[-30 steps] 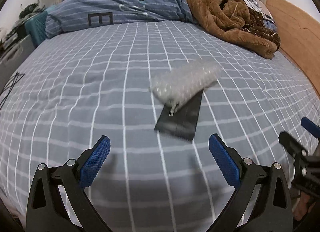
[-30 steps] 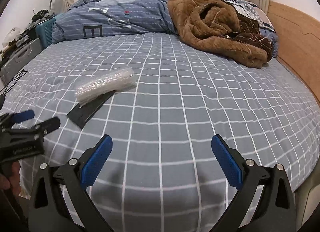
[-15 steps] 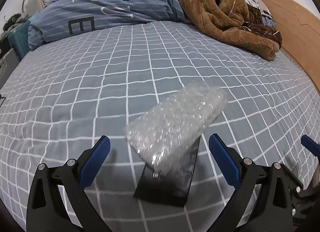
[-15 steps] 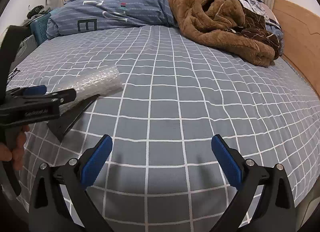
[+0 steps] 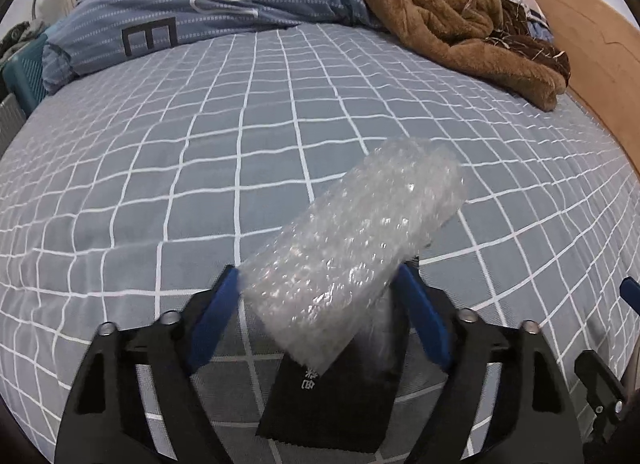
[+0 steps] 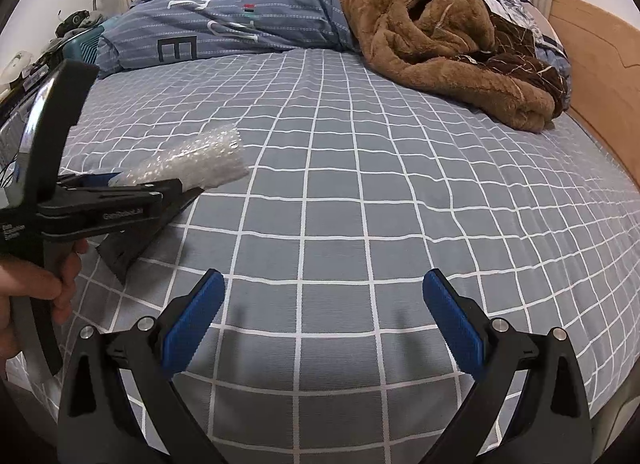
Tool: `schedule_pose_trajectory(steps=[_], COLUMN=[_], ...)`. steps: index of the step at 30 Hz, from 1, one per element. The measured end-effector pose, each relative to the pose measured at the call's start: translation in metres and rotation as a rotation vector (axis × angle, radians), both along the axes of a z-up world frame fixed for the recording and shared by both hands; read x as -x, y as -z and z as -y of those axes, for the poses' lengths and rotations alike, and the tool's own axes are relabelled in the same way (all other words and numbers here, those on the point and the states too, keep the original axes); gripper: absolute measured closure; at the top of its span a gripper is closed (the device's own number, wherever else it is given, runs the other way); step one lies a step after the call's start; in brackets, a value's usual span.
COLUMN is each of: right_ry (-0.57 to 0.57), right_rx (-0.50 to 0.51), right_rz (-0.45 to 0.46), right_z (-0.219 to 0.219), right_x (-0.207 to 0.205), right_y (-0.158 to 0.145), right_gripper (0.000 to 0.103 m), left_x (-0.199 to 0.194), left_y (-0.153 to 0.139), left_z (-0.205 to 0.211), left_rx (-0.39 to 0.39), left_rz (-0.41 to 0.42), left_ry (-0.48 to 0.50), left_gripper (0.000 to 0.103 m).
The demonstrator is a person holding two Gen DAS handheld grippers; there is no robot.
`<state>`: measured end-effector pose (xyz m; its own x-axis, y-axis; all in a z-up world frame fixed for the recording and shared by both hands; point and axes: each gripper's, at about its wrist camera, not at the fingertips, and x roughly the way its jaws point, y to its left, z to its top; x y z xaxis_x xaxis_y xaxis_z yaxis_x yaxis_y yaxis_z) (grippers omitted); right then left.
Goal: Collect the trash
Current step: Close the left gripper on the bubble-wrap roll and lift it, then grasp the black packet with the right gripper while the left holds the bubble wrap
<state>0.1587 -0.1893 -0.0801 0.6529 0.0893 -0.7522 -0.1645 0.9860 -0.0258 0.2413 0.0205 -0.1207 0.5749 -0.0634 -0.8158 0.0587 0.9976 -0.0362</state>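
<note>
A roll of clear bubble wrap [image 5: 352, 248] lies on a flat black packet [image 5: 332, 404] on the grey checked bed. My left gripper [image 5: 320, 300] has its blue pads against both sides of the roll's near end, closed in on it. In the right wrist view the bubble wrap [image 6: 200, 161] and black packet [image 6: 136, 240] are at the left, with the left gripper [image 6: 120, 199] on the roll. My right gripper [image 6: 320, 320] is open and empty above the bed's near edge.
A brown fleece blanket [image 6: 444, 43] and a blue duvet [image 6: 240, 19] lie heaped at the far side of the bed. A wooden headboard [image 6: 600, 75] runs along the right. A nightstand with clutter [image 6: 48, 55] stands at the far left.
My left gripper has moved forward to the bubble wrap and its fingers have closed in from wide open onto the roll. The right gripper has stayed open and moved slightly.
</note>
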Motion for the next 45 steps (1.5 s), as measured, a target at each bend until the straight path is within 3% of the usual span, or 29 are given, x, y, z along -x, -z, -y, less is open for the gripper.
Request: schedule_pose_trajectory(steps=[4, 8, 24, 37, 42, 44, 45], right_ry=[-0.002, -0.011, -0.138, -0.126, -0.138, -0.135, -0.134], right_rx=[-0.005, -0.020, -0.089, -0.104, -0.084, -0.085, -0.083], right_rz=[-0.001, 0.000, -0.074, -0.149, -0.149, -0.146, -0.146], right_z=[-0.005, -0.013, -0.103, -0.144, -0.151, -0.150, -0.150], right_x=[0.000, -0.001, -0.012, -0.047, -0.052, -0.052, -0.053], right_y=[-0.001, -0.003, 0.012, 0.033, 0.037, 0.036, 0.036], right_gripper=[0.008, 0.008, 0.008, 0.008, 0.026, 0.044, 0.047], left_x=[0.003, 0.008, 0.045, 0.064, 0.062, 0.061, 0.060], left_y=[-0.004, -0.011, -0.048, -0.052, -0.053, -0.052, -0.052], left_z=[-0.005, -0.011, -0.087, -0.123, -0.124, -0.124, -0.124], left_rx=[0.022, 0.041, 0.038, 0.016, 0.016, 0.018, 0.017], left_rz=[0.007, 0.015, 0.074, 0.075, 0.076, 0.076, 0.077], left_ry=[-0.014, -0.033, -0.225, -0.259, -0.256, -0.254, -0.253], left_gripper=[0.051, 0.056, 0.057, 0.057, 0.057, 0.057, 0.057])
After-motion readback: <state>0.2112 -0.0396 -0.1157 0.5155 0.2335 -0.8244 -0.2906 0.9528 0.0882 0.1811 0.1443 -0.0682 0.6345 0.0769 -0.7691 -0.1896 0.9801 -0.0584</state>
